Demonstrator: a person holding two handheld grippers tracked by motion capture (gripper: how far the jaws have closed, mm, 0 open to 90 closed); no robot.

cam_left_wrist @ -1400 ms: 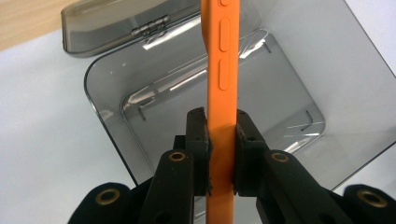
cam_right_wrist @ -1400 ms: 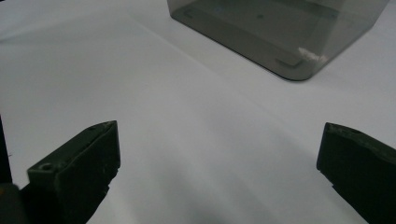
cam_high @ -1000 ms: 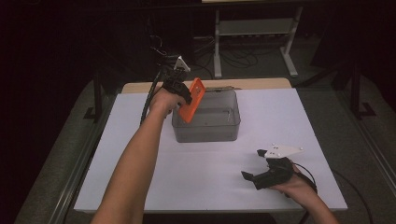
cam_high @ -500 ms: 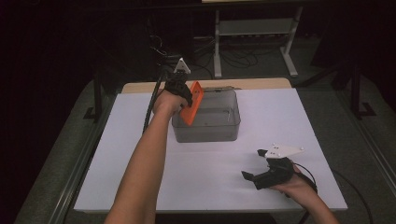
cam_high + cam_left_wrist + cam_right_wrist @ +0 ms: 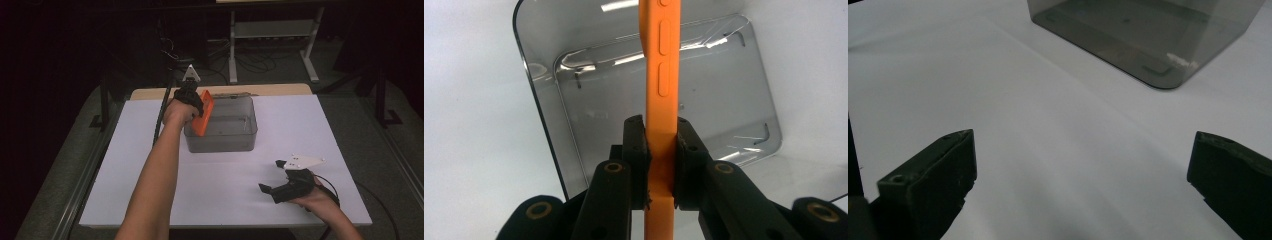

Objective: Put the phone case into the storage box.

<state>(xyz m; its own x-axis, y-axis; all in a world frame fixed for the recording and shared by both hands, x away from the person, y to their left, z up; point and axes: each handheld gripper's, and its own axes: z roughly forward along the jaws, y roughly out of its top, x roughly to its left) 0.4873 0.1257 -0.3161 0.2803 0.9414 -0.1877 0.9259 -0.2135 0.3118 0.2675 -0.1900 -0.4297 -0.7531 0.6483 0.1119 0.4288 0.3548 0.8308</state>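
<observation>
1. Right now the orange phone point(image 5: 203, 113) hangs edge-on over the left end of the smoky clear bin point(image 5: 235, 142) at the far middle of the white table point(image 5: 125, 165), its lower part inside the rim.
2. Clamped on its thin edges, the left gripper point(image 5: 659, 150) has both jaws pressed against it.
3. Judging by this, the placing step is in hand; next, lower the phone to the bin floor, then release.
4. Near right, the right gripper point(image 5: 277, 177) rests with jaws wide apart, empty.
5. No readable brand or writing appears; only the phone's side buttons show.
</observation>
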